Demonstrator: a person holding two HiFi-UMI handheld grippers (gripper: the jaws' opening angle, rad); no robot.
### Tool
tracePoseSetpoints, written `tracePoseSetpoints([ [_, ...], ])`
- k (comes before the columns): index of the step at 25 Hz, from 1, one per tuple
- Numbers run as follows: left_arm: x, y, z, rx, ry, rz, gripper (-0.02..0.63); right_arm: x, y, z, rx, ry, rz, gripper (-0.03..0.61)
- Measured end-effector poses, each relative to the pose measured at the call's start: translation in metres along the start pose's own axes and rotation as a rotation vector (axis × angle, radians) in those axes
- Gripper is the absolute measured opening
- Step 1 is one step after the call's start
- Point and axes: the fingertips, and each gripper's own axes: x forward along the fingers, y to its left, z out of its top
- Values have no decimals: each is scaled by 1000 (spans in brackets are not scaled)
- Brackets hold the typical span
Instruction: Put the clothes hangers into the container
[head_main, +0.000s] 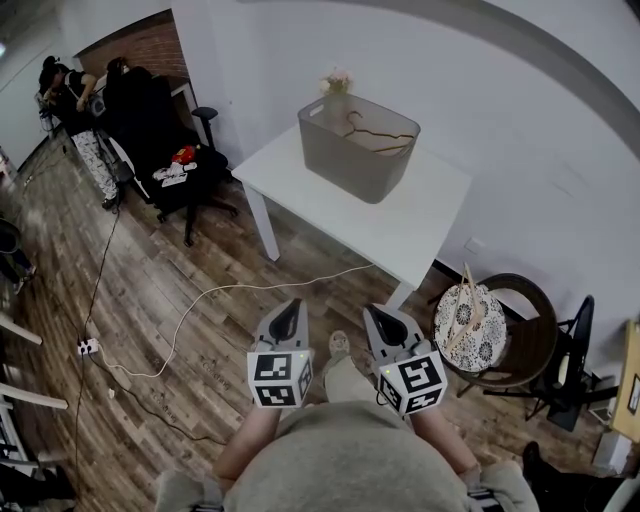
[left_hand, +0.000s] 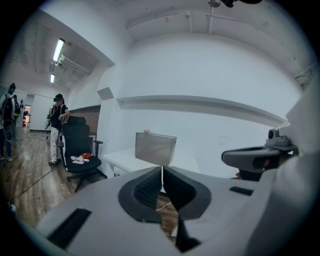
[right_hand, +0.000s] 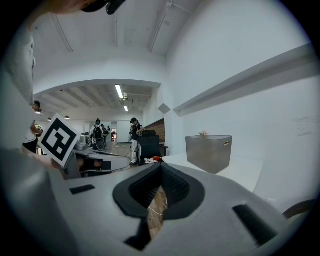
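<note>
You hold both tools close to your body at the bottom centre of the head view. The left gripper (head_main: 288, 318) has its fingers pressed together on nothing. The right gripper (head_main: 386, 326) matches it, fingers closed at the tips and empty, with only floorboards visible past them.

Just beyond your right gripper, at the lower right of the frame, a loose hanger (head_main: 466, 312) of pale wood lies on the patterned cushion (head_main: 488, 340) of a round chair (head_main: 535, 345). It is well apart from the container, and it looks like the piece left to collect. At left centre, a white cable (head_main: 215, 293) trails over the wood floor (head_main: 150, 280).

Farther up, at the upper centre, the grey container (head_main: 345, 165) stands at the far end of the white surface (head_main: 420, 225). A stowed hanger (head_main: 378, 135) rests inside it; you cannot tell whether more lie beneath. No hanger shows on the bare surface itself.

Farthest off, at the upper left, are a black office chair (head_main: 150, 115) and a person (head_main: 80, 120), both clear of the job.

The task appears partly done, with at least one hanger in and one out. What remains is to reach to the chair, grip that hanger, carry it across and drop it in.
</note>
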Motion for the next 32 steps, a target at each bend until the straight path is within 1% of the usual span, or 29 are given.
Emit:
tracePoseSetpoints([
  [6,-3,0,1,3,-2,-1,12,0,2,-4,16,17,1,3],
  [12,0,6,-1,13,4,8,12,3,6,-3,-4,28,3,2],
  [16,1,4,1,15,5,-2,12,5,4,-2,-1,28,-5,2],
  [21,5,2,0,21,19,-3,12,8,4,-3,-1,43,7,2],
  [32,4,6,3,25,14,12,14,15,3,6,0,18,12,2],
])
